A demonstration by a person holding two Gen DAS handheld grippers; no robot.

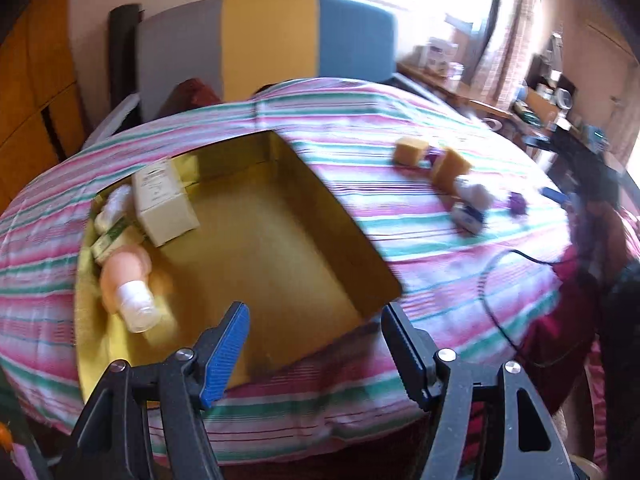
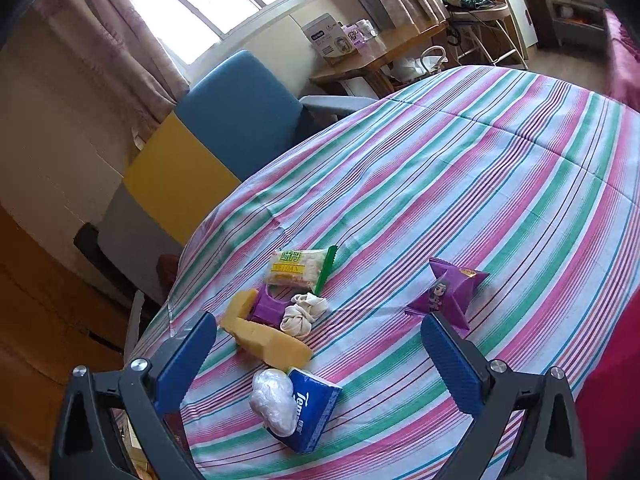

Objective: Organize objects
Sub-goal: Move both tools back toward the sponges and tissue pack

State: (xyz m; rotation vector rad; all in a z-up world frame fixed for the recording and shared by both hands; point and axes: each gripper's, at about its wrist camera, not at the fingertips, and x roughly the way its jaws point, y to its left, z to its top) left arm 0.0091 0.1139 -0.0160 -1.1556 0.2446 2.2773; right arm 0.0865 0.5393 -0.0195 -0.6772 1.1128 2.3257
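A yellow open box [image 1: 356,236] lies on the striped bedspread [image 1: 420,128]. Inside it at the left are a cream carton [image 1: 162,202], a peach bottle with a white cap [image 1: 128,284] and small green-and-white packets [image 1: 110,240]. My left gripper [image 1: 316,320] is open and empty over the box's near edge. My right gripper [image 2: 318,330] is open and empty above loose items: a blue tissue pack [image 2: 314,414], a white plastic-wrapped lump [image 2: 274,400], yellow sponges [image 2: 268,340], a purple snack packet [image 2: 446,292], a green-and-yellow snack bag [image 2: 300,268] and a cream cloth knot [image 2: 302,314].
A chair with grey, yellow and blue panels [image 1: 268,36] stands behind the bed. A wooden desk with boxes [image 2: 360,46] is under the window. A black cable [image 1: 500,300] lies on the bedspread to the right. A dark red blanket [image 2: 624,360] borders the bed's right side.
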